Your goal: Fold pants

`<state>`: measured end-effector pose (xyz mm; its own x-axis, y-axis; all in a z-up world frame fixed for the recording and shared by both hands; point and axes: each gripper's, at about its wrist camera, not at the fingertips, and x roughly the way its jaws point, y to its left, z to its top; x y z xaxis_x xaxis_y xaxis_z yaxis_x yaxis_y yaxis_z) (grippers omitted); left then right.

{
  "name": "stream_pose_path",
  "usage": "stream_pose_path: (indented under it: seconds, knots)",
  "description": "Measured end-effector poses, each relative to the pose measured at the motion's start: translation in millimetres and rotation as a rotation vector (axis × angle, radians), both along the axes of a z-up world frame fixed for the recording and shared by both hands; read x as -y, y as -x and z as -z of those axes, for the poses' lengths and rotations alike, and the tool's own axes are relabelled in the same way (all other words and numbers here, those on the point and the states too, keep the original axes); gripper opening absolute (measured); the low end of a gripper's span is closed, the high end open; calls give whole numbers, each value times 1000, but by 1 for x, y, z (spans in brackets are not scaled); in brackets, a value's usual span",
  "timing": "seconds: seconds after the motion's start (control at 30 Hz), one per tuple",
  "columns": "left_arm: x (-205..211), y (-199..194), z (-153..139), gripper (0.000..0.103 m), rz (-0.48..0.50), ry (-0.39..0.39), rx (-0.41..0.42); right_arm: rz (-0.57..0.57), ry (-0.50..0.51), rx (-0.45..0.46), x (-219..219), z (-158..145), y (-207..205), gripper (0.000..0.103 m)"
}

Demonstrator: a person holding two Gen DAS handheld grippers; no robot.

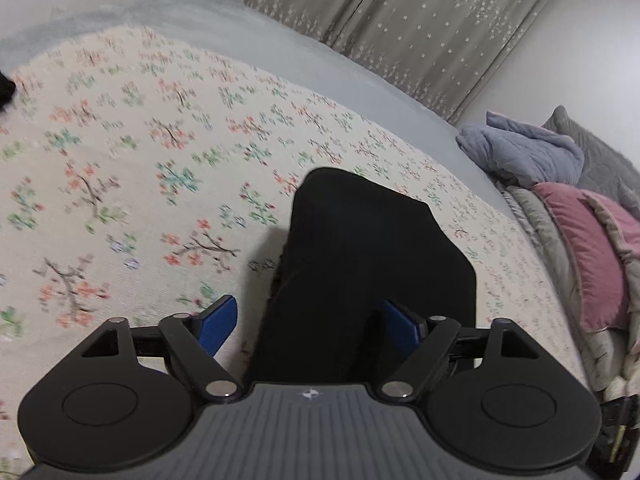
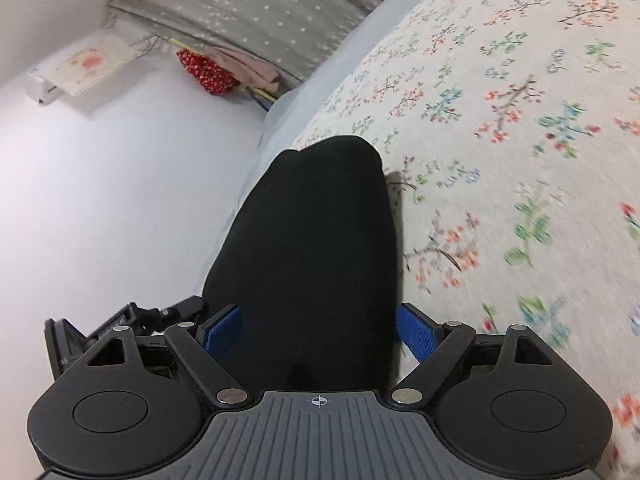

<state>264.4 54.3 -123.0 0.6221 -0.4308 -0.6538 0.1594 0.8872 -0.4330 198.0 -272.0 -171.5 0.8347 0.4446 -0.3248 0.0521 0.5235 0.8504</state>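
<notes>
Both tools stand wide open over the black pants, nothing pinched. In the left view, the left tool point(image 1: 308, 326) has the pants point(image 1: 360, 280) running between its blue pads, nearer the right pad, the cloth lying flat on the floral bedspread point(image 1: 140, 160) and reaching away toward the pillows point(image 1: 580, 240). In the right view, the right tool point(image 2: 320, 330) straddles the pants point(image 2: 312, 248), which fill the gap and stretch ahead along the bed's edge by the white wall point(image 2: 100, 200). To fold well, I judge each tool should close squarely on an edge through every layer, then lift evenly together.
</notes>
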Motion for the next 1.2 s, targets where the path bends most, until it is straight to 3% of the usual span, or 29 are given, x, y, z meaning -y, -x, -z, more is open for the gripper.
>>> stream_pose_path:
  seconds: [0.13, 0.33, 0.53, 0.6, 0.63, 0.7, 0.73, 0.77, 0.83, 0.93, 1.07, 1.13, 1.2]
  knots:
    - [-6, -16, 16, 88, 16, 118, -82, 1, 11, -10, -1, 1, -14, 86]
    - [-1, -27, 32, 93, 48, 167, -141, 0, 33, 2, -7, 2, -22, 87]
    - [19, -30, 37, 99, 88, 108, -155, -7, 52, 8, -12, 2, -31, 87]
    - [22, -29, 36, 97, 69, 87, -150, -15, 89, 6, -17, -1, -35, 87]
    - [24, -27, 36, 94, 65, 74, -144, -18, 111, 2, -20, -3, -36, 84]
    - [25, -25, 33, 88, 56, 55, -126, -12, 135, -15, -21, -4, -37, 64]
    - [25, -23, 32, 84, 54, 47, -116, -2, 140, -32, -20, -3, -38, 42]
    - [26, -22, 31, 82, 55, 37, -106, -4, 113, -32, -16, 0, -37, 38]
    - [27, -19, 29, 77, 59, 18, -82, -6, 91, -20, -13, 3, -35, 34]
    - [31, -16, 23, 66, 57, -1, -42, -11, 158, -1, -19, -9, -32, 28]
    - [25, -12, 16, 51, 53, 80, -16, -32, 260, 72, -26, -39, -26, 20]
    - [24, -13, 19, 51, 50, 110, -40, -46, 294, 90, -25, -52, -25, 20]
    - [26, -14, 22, 60, 35, 111, -76, -62, 312, 73, -23, -57, -25, 20]
